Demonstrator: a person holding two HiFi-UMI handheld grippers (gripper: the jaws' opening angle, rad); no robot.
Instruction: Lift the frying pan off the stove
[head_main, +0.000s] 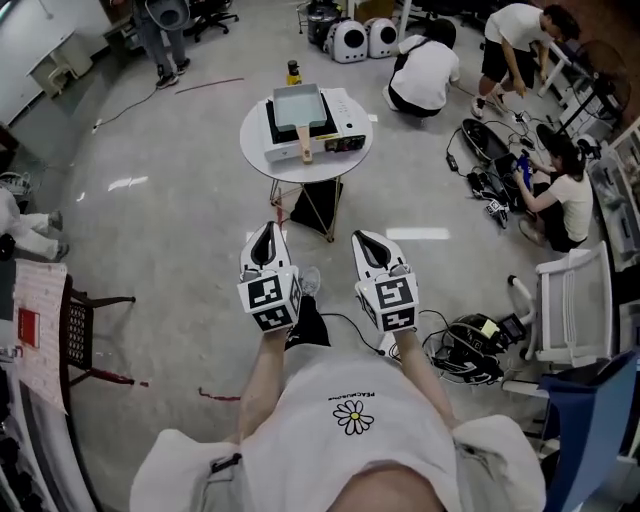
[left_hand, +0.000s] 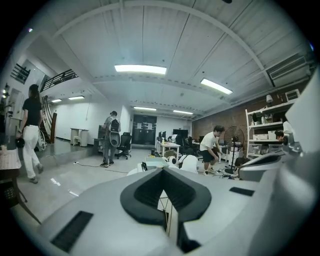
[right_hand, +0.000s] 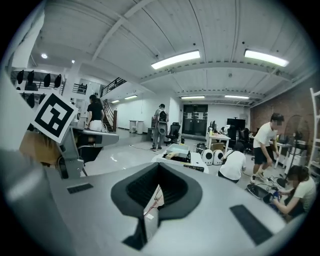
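Noted left tool (head_main: 266, 236) fully closed, pads pressed together, nothing between them. Same for right tool (head_main: 366, 242): closed, empty. Held side by side just ahead of the body, pointing about level toward the table (head_main: 252, 150). Judged a carrying posture rather than a grasping one, with no cause to open either tool this far off.

Located frying pan (head_main: 298, 104): square, pale inside, seated on a portable stove (head_main: 338, 143) on the round white table, well apart from both tools across bare floor. Wooden handle (head_main: 305, 146) overhanging the stove's near edge, pointing back toward the wearer. Judged the obvious grip point, reachable without passing over the burner. Seen small just above the closed tips in both gripper views, so both tools roughly lined up on it.

Logged to the right: people crouching (head_main: 425, 75) among cables and gear, clear of the straight path. Chair (head_main: 85, 330) at left, also clear.

Task judged not begun, pan not yet lifted. Needed next: close the distance, open one tool, clamp the handle, lift straight up. Risk: pan tipping about a single handle grip.
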